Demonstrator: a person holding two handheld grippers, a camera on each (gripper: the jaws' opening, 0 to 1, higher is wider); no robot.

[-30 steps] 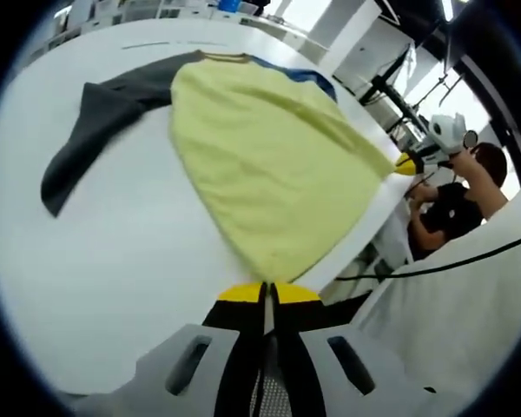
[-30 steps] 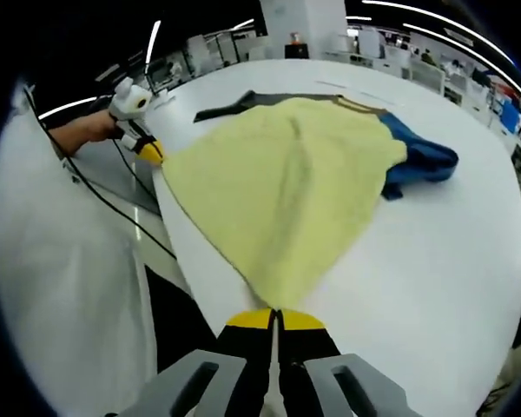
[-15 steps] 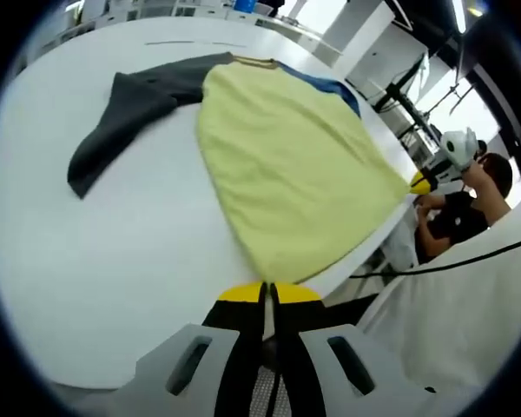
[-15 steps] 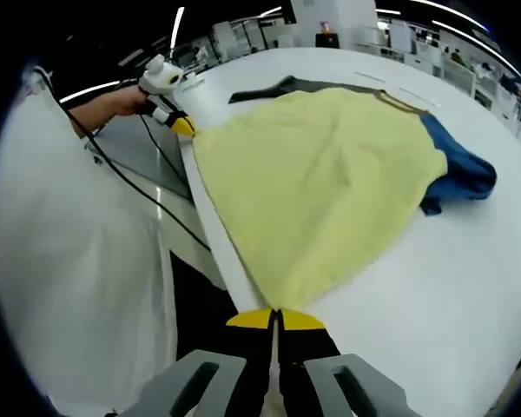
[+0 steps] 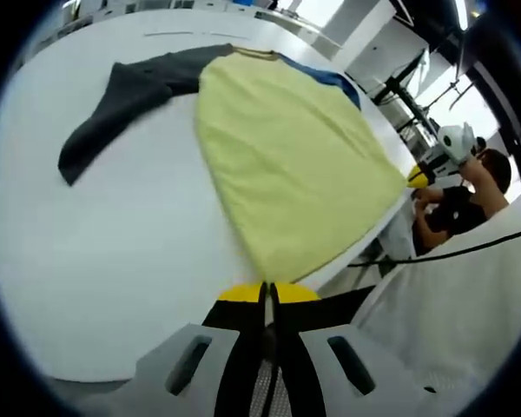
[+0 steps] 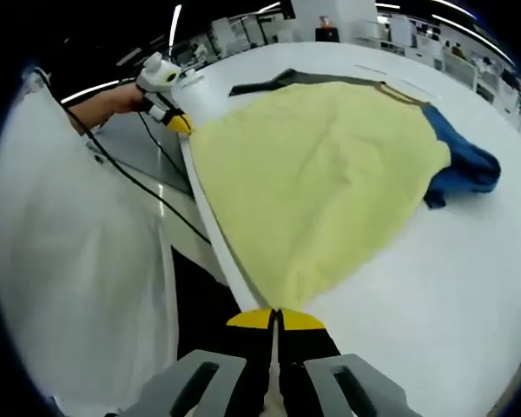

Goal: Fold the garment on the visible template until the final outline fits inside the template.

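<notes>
On the white table [image 5: 113, 261], spread flat: one garment [image 5: 286, 165], yellow body, with a dark grey sleeve [image 5: 122, 95] running out toward 10 o'clock in the left gripper view and a blue sleeve [image 6: 469, 169] bunched at 2 o'clock in the right gripper view. Collar trim lies at the far end, near 12 o'clock in both views. The yellow hem runs along the near table edge and is drawn taut between the two tools.

Left gripper [image 5: 267, 294]: yellow-tipped jaws pressed together at 6 o'clock of its own view, pinching one hem corner of the garment where the cloth tapers to a point. The same tool appears in the right gripper view at 10 o'clock [image 6: 175, 122], held in a person's hand [image 6: 113, 100], its yellow tip at the other hem corner.

Right gripper [image 6: 276, 320]: jaws likewise closed at 6 o'clock, pinching the opposite hem corner. It appears in the left gripper view at 3 o'clock [image 5: 417, 174], at the table edge.

Template outline: cannot be made out on the table surface.

Containers: none identifiable.

White clothing of the person [image 6: 78, 287] occupies the 8 o'clock side of the right gripper view; a black cable [image 6: 156, 200] crosses it.
</notes>
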